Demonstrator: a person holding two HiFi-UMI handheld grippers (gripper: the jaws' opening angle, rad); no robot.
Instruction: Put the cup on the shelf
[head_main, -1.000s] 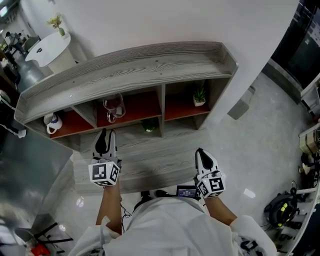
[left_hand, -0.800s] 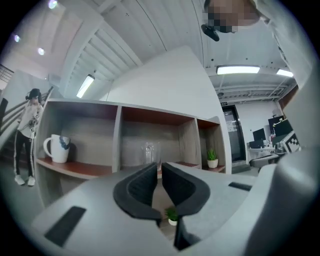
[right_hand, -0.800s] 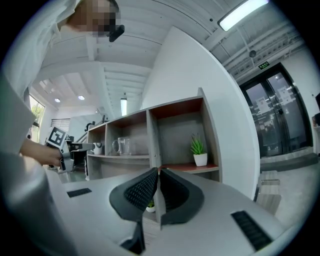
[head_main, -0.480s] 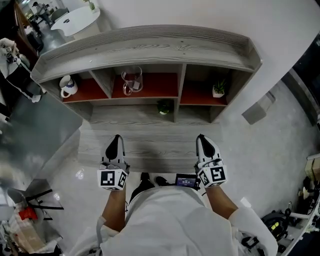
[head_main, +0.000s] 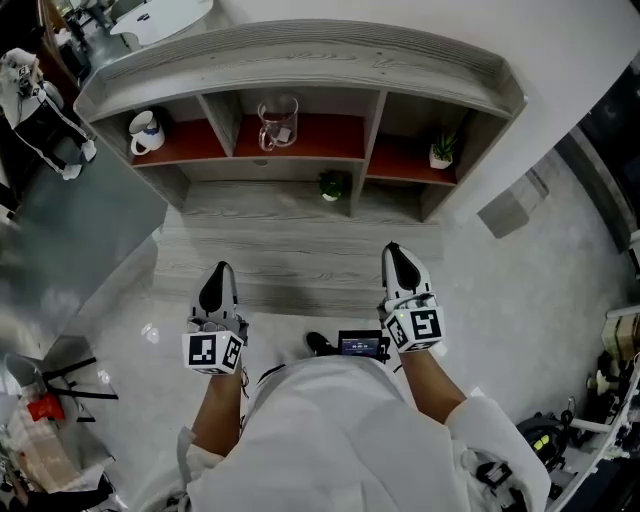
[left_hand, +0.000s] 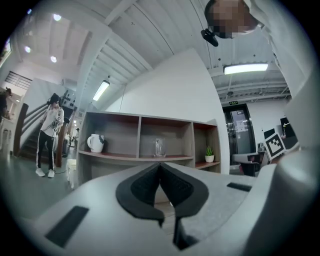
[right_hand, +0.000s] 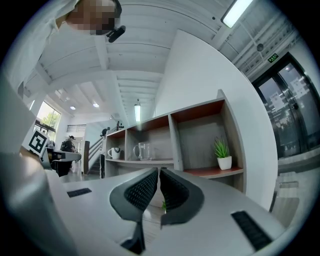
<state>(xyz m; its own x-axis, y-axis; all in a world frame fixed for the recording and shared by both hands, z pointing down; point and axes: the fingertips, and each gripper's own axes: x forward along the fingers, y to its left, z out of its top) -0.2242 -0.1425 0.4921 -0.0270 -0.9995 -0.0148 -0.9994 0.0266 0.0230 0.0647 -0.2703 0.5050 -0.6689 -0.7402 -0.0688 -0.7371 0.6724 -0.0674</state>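
A clear glass cup (head_main: 278, 120) stands upright in the middle compartment of the grey shelf (head_main: 300, 55), on its red board. It also shows as the glass cup (left_hand: 159, 147) and the glass cup (right_hand: 143, 150) far ahead of both jaws. My left gripper (head_main: 218, 274) is shut with nothing in it, well short of the shelf over the wooden platform (head_main: 290, 250). My right gripper (head_main: 393, 252) hangs level with it, jaws together and empty. In the gripper views the left gripper (left_hand: 160, 166) and right gripper (right_hand: 158, 171) show their pads meeting.
A white mug (head_main: 146, 131) occupies the left compartment, a potted plant (head_main: 441, 152) the right one, and a second small plant (head_main: 331, 185) sits on the lower ledge. A person (left_hand: 50, 135) stands far left. Clutter (head_main: 45, 408) lies on the floor at left.
The shelf has slid up and away in the head view as both grippers drew back from it. The left jaws, apart a second ago, are now together.
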